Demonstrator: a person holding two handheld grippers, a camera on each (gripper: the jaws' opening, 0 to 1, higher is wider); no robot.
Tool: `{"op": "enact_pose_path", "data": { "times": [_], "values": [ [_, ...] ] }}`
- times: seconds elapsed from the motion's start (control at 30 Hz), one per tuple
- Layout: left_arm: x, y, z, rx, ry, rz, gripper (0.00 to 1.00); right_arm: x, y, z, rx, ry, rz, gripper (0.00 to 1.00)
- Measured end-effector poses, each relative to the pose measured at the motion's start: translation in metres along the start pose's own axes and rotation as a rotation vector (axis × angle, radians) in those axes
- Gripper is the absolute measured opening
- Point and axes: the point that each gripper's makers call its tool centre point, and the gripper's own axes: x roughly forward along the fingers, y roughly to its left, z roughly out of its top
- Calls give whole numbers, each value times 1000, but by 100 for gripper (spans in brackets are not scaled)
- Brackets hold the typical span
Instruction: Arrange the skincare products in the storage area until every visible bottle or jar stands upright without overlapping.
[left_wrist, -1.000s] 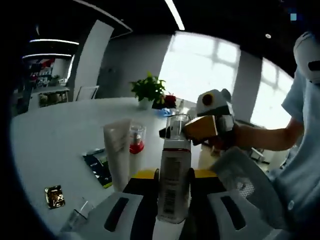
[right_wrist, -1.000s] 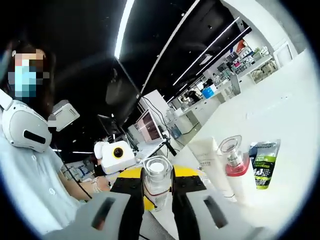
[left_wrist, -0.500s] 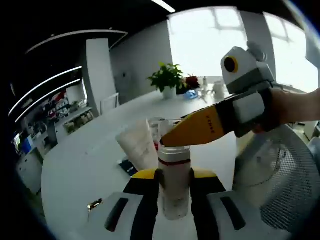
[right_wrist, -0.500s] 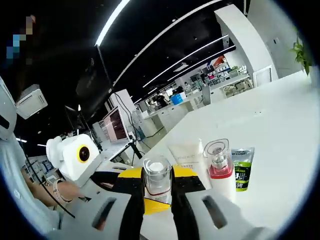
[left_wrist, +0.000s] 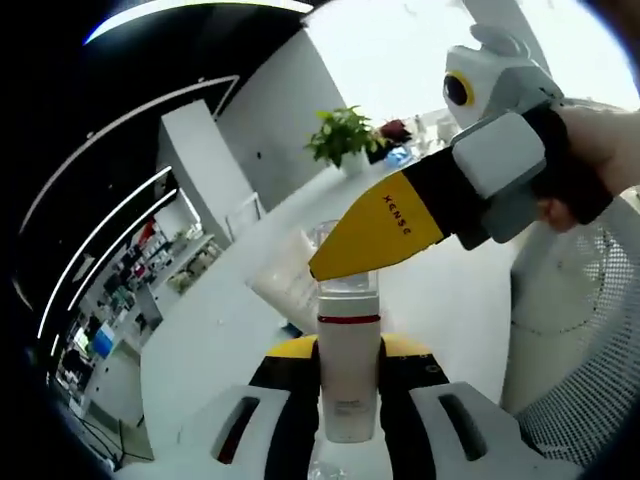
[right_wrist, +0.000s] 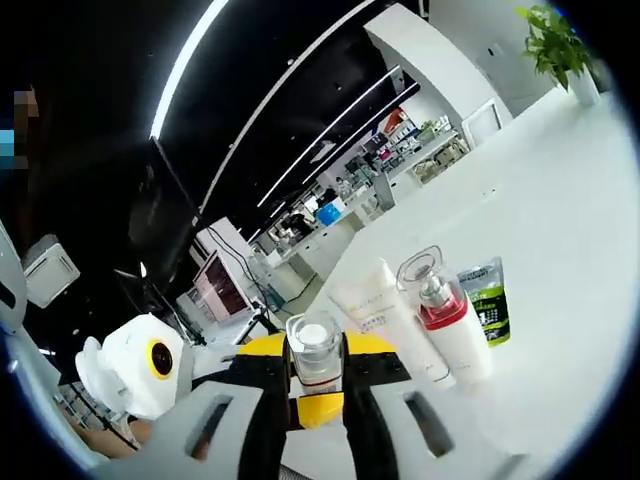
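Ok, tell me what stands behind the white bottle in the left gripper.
Behind the white bottle, the white tube stands on the table. The right gripper covers the bottle's top.

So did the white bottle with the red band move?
Cannot tell. The white bottle with the red band sits between the left hand-held gripper jaws as before; the camera moved.

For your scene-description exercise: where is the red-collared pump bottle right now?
In the right gripper view, the red-collared pump bottle stands on the white table, between the white tube and the green sachet.
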Motion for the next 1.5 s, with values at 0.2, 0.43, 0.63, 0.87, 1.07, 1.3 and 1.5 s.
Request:
{"op": "enact_pose_path", "data": {
  "times": [0.2, 0.43, 0.63, 0.87, 1.07, 1.3, 1.5],
  "values": [
    [-2, -4, -2, -69, 2, -44, 17, -1, 2, -3, -48, 11, 3, 19],
    [-7, -18, -1, -272, -34, -188, 17, -5, 11, -6, -134, 58, 66, 19],
    [-17, -33, 12, -488, -95, -387, 17, -8, 22, -7, -189, 106, 182, 21],
    [-27, -41, 21, -565, -140, -517, 17, -14, 33, -5, -234, 143, 313, 22],
    [-36, -48, 28, -566, -169, -594, 17, -20, 44, -4, -243, 181, 435, 22],
    [-52, -60, 38, -568, -217, -745, 17, -30, 60, -4, -236, 205, 591, 22],
    [-63, -71, 47, -563, -257, -850, 17, -41, 77, -5, -247, 229, 719, 21]
  ]
}}
